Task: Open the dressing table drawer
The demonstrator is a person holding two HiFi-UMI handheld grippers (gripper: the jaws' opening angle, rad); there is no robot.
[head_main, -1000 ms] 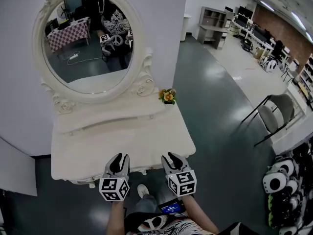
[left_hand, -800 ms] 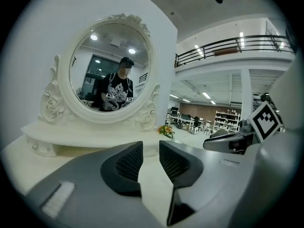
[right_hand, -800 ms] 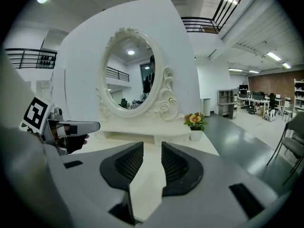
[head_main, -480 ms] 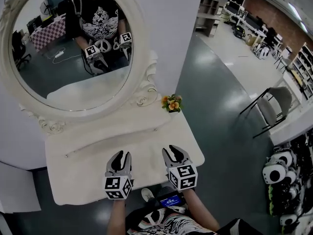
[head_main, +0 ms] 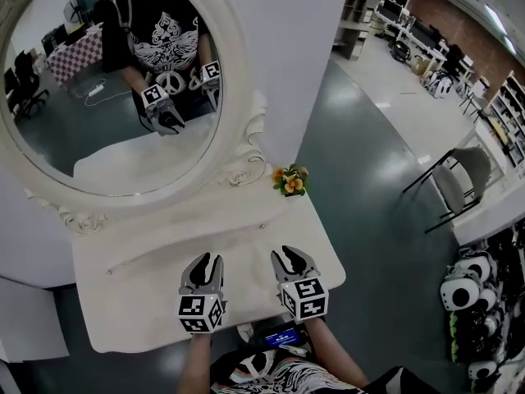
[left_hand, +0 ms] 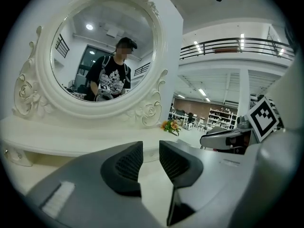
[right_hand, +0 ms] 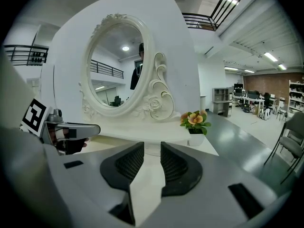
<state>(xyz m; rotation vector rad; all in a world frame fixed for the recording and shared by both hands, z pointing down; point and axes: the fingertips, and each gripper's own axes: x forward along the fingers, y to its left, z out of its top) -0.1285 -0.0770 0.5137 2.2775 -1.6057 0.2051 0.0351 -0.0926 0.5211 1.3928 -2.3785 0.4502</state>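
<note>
Task item: the drawer (head_main: 187, 245) appears to be the long shallow front in the raised shelf under the mirror (head_main: 107, 97), with a small knob (head_main: 262, 226) near its right end. It reads as shut.
Location: on the dressing table (head_main: 139, 310), at 12 o'clock from both grippers and apart from them.
Left gripper (head_main: 205, 258): jaws stand a narrow gap apart with nothing between them; only bare table top shows through the gap in the left gripper view (left_hand: 150, 148).
Right gripper (head_main: 292, 255): same condition in the right gripper view (right_hand: 152, 151), a narrow gap with no item between the pads.
Pose: both grippers are held side by side over the front part of the table top, pointing toward 12 o'clock and tilted slightly down. The left sits at 9 o'clock of the right, and neither touches anything.
Reason for pose, judged: empty jaws aimed at the shelf front suit an approach to the knobs, with no grasp made yet.
Other items: a flower pot (head_main: 289, 180) stands at 12 o'clock from the right gripper, clear of the drawer front.
Progress, judged: opening not begun.
</note>
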